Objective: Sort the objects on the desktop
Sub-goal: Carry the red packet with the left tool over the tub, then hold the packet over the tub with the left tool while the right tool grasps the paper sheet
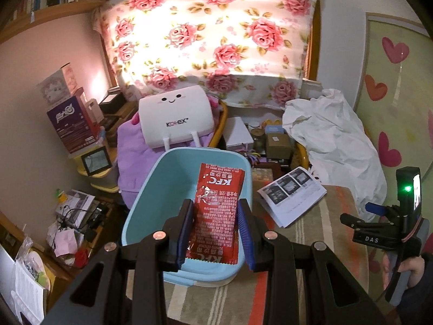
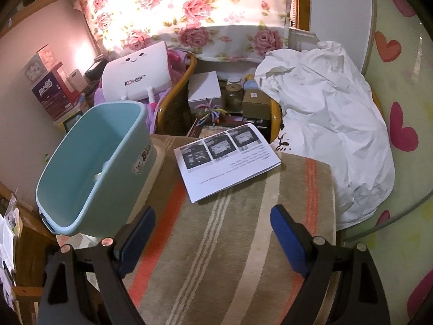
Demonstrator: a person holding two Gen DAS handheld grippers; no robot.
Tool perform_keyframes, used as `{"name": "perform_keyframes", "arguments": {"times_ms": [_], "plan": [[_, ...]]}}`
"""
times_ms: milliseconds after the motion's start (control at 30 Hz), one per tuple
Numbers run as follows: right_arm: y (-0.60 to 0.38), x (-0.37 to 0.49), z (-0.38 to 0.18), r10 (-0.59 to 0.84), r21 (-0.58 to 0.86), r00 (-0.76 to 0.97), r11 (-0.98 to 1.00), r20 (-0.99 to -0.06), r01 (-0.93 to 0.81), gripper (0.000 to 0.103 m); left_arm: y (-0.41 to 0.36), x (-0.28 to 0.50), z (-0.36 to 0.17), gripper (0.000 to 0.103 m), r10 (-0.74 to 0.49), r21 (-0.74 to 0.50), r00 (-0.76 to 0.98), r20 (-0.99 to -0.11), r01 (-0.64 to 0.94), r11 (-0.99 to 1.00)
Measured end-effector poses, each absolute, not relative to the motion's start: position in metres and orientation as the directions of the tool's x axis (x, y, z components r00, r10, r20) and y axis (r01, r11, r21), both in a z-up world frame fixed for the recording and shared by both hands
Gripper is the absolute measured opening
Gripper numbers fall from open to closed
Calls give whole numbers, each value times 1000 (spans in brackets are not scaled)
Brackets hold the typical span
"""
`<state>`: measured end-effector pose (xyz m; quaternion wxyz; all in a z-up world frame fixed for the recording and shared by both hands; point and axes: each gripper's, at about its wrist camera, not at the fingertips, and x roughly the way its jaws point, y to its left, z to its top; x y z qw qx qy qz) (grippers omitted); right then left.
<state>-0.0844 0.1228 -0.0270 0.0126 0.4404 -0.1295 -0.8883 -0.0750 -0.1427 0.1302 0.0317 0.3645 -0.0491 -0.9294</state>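
My left gripper (image 1: pixel 215 208) is shut on a red KFC ketchup packet (image 1: pixel 216 203), which hangs over the light blue plastic bin (image 1: pixel 151 189). In the right wrist view the same bin (image 2: pixel 81 162) stands at the left edge of the striped cloth (image 2: pixel 216 257), and its inside looks bare. My right gripper (image 2: pixel 212 216) is open above the cloth, nothing between its blue pads (image 2: pixel 286 233). A printed booklet (image 2: pixel 227 157) lies on the cloth just beyond it. The right gripper's body (image 1: pixel 389 224) shows at the right of the left wrist view, held by a hand.
A crumpled white cloth (image 2: pixel 324 122) lies at the right. Behind the table are a white Kotex pouch (image 1: pixel 176 113) on purple fabric, a wicker chair, small boxes (image 2: pixel 205 89) and jars. Floral curtain at the back; cluttered shelves and boxes at the left.
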Motion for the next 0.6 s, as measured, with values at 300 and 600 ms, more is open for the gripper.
{"name": "perform_keyframes", "arguments": {"times_ms": [300,600], "plan": [[138,-109,-55,-159,302,-617,-944,-770,-135,90,-155,-76,129,34,-108,116,-726,-679,40,-992],[156,-161,-118,-144,317,-588,-927,-796,-202,90,-166,-80,124,34,-128,124,-715,-687,58,-991]]}}
